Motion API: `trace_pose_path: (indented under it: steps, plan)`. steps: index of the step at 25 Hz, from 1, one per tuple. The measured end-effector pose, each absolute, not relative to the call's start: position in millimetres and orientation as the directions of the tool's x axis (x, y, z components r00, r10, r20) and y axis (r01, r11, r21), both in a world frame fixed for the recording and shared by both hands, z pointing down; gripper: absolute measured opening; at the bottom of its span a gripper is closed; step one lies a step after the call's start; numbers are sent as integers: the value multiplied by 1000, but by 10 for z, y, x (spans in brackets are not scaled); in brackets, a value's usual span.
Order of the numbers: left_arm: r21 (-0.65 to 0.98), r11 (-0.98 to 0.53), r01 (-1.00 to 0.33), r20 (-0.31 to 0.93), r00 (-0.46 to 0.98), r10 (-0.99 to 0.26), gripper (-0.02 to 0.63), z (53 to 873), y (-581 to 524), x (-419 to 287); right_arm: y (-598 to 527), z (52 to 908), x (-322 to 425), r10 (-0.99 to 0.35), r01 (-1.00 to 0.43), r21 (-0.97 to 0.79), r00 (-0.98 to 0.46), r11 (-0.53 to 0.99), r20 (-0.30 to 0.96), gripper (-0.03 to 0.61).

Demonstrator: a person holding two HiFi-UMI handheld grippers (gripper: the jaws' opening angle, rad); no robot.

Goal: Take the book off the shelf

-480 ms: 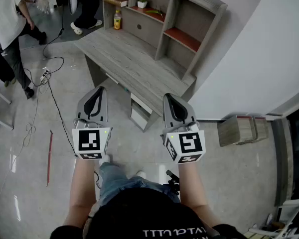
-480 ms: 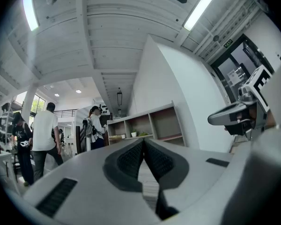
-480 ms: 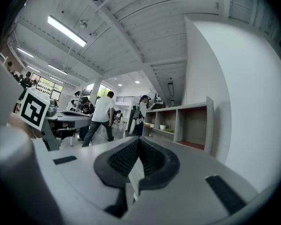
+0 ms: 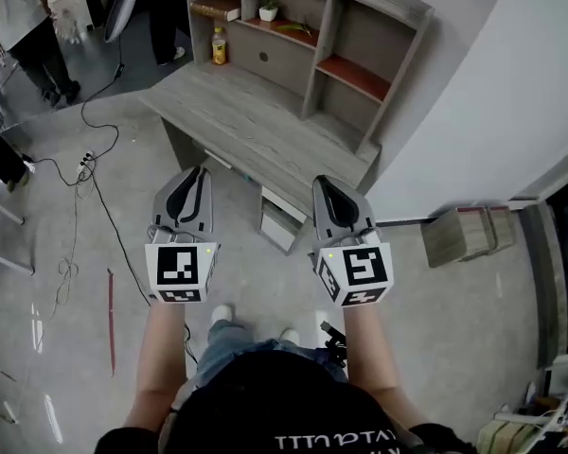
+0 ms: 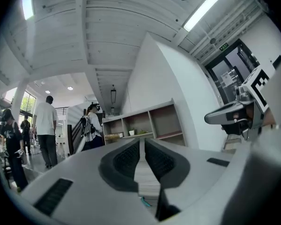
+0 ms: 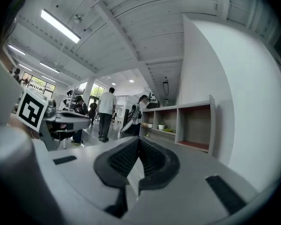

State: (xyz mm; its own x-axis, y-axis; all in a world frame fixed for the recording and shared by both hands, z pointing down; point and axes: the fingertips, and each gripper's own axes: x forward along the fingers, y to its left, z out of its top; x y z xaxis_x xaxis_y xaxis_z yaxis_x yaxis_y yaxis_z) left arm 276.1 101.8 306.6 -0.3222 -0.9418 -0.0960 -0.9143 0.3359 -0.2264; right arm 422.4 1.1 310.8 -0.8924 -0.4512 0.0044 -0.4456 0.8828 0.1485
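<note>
- Book (image 4: 216,7): brown, lying flat in the end upper compartment of the shelf unit (image 4: 319,45), at its far left as seen from the head view. Too small there to read thickness or cover.
- Probably stiff and moderately heavy, perhaps with a smooth cover. Best pinched cover to cover across the edge facing the open front, then drawn out level to stop it drooping or fanning open.
- Directly below that compartment: a yellow bottle (image 4: 219,43) standing on the worktop (image 4: 237,112). In the neighbouring compartment toward the unit's middle: a small potted plant (image 4: 268,10). Worth steering clear of both.
- Left gripper (image 4: 198,172) and right gripper (image 4: 323,183): side by side, roughly level, well short of the shelf unit, out past the worktop's front edge.
- Left fingers (image 5: 126,158) and right fingers (image 6: 124,157): pressed together, nothing between them. Must be opened before any hold.
</note>
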Motion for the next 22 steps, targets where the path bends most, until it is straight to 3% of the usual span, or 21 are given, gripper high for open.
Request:
trace_pose_path:
  steps: [1, 4, 6, 13, 22]
  plan:
    - [-218, 319, -922, -77, -310, -948, 41, 3090, 995, 2684, 12, 3109, 4148, -460, -453, 155, -888, 878, 8, 14]
    - [-160, 265, -951, -45, -261, -964, 356, 3138, 912, 2449, 27, 3114, 3923, -481, -471, 177, -876, 864, 17, 14]
    - [-123, 263, -957, -66, -257, -964, 453, 3109, 888, 2259, 36, 3100, 3778, -490, -480, 181, -871, 859, 18, 14]
    - [-72, 253, -965, -66, -249, -966, 504, 3151, 893, 1584, 51, 3083, 3259, -537, -526, 189, -843, 829, 12, 14]
    - [-124, 252, -960, -91, -242, -966, 508, 3016, 884, 759, 9, 3014, 2564, -596, -584, 192, -803, 789, 7, 14]
